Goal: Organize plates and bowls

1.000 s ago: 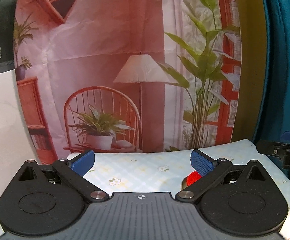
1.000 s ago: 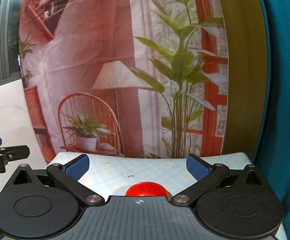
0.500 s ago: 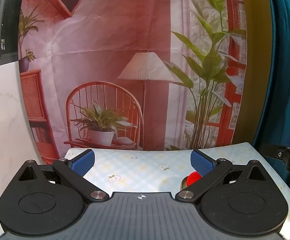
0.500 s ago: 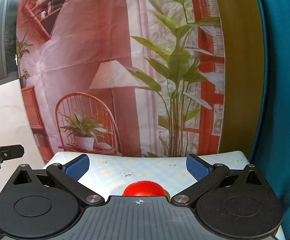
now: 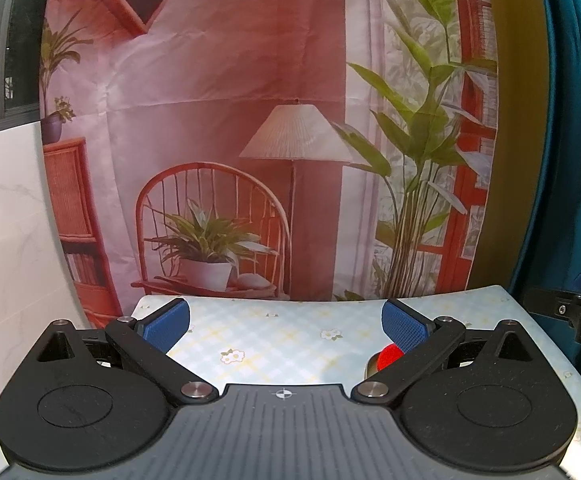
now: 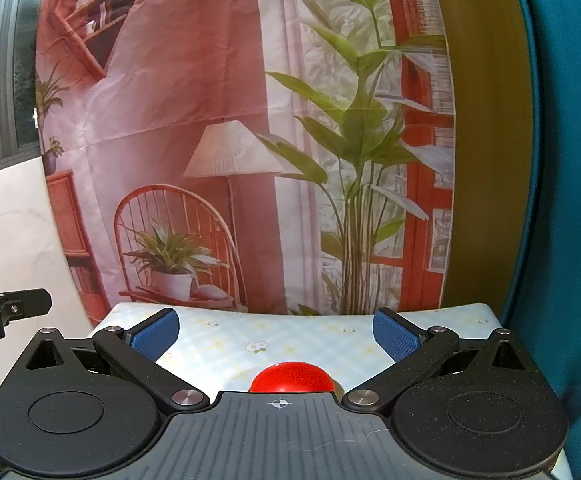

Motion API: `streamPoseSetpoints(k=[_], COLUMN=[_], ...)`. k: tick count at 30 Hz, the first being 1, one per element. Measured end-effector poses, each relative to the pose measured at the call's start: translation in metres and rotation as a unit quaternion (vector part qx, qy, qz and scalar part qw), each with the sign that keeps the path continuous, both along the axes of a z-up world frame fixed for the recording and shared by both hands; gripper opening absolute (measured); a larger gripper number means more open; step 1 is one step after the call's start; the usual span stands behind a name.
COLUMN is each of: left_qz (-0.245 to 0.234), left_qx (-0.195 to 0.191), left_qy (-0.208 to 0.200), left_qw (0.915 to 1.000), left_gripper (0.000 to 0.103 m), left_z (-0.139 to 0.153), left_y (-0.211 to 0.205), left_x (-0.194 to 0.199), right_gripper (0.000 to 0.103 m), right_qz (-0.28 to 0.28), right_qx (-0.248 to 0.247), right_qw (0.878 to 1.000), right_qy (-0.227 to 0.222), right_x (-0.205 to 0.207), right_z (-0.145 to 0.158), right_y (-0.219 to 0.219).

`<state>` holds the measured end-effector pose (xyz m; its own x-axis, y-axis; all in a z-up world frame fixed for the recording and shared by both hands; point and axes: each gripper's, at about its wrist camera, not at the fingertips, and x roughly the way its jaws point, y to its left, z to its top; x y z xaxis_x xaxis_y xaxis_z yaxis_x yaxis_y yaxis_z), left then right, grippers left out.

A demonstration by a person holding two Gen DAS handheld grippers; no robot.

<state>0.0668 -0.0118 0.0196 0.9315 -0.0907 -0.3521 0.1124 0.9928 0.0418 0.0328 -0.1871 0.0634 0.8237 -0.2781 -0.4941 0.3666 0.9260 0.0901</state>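
While both spread wide, left tongs (image 5: 286, 322) and right tongs (image 6: 276, 330) hold nothing.

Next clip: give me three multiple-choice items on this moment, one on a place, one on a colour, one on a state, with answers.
1. In the right wrist view, the red domed object sits:
A. centred between the fingers
B. beyond the left finger
C. on the backdrop

2. The finger pads are:
A. green
B. blue
C. white

3. The left tongs are:
A. shut on a plate
B. shut, empty
C. open, empty

Answers: 1 A, it lies midway, low over the tablecloth. 2 B, both pads show blue. 3 C, only tablecloth shows between the spread fingers.
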Motion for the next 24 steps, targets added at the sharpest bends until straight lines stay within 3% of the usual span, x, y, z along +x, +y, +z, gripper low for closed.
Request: streamPoseSetpoints(k=[24], left_qz=[0.003], left_qx=[-0.002], left_qy=[-0.002], left_qw=[1.0], left_gripper=[0.103], left_z=[0.002], left_y=[0.0018], left_x=[-0.002], right_gripper=[0.103], right_qz=[-0.002], right_qx=[-0.002], right_qw=[1.0], right_qy=[0.002], right_x=[0.0012], right_z=[0.0029], right_y=[0.0001])
